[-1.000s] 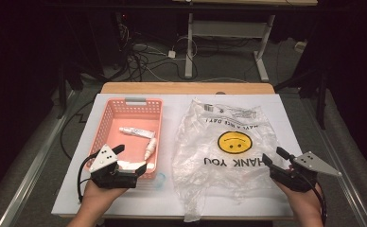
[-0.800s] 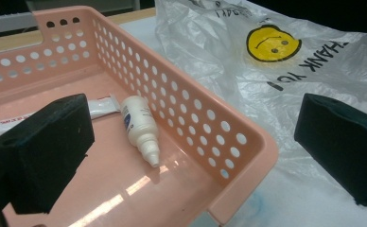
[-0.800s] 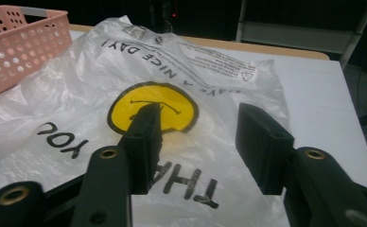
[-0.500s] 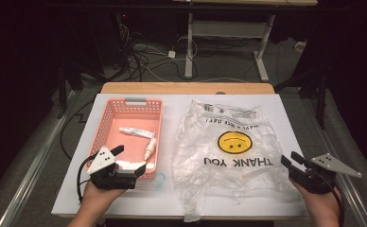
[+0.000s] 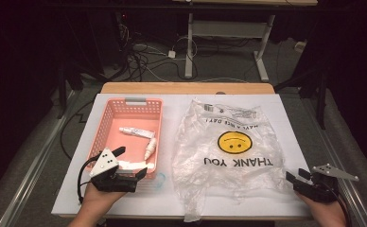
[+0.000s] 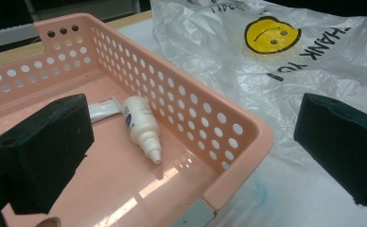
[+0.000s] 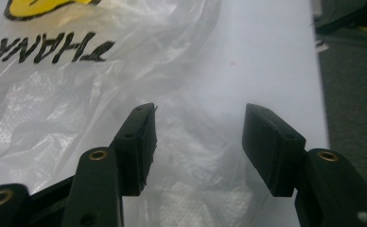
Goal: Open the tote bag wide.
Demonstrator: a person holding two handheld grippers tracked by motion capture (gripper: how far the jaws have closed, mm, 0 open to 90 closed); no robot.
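A pink perforated basket (image 5: 107,124) lies on the left of the white sheet and holds a white tube (image 5: 134,131) and a small white dropper bottle (image 5: 150,149). My left gripper (image 5: 131,161) is open wide at the basket's near right corner. One jaw hangs inside the basket (image 6: 196,118) and the other outside it, with the bottle (image 6: 141,125) and the tube (image 6: 101,109) ahead. A crumpled clear bag (image 5: 229,151) with a yellow smiley and "THANK YOU" lies to the right. My right gripper (image 5: 297,175) is open at the bag's near right corner, over thin plastic (image 7: 77,94), holding nothing.
The white sheet (image 5: 266,109) covers a wooden table (image 5: 186,88) with dark floor, cables and a desk frame beyond. A faint blue ring mark (image 5: 159,179) sits on the sheet beside the basket's near corner. The table's right edge is close to my right gripper.
My right gripper has drawn back to the right and toward the near edge, off the bag's lower corner. The left gripper, basket and bag have stayed put.
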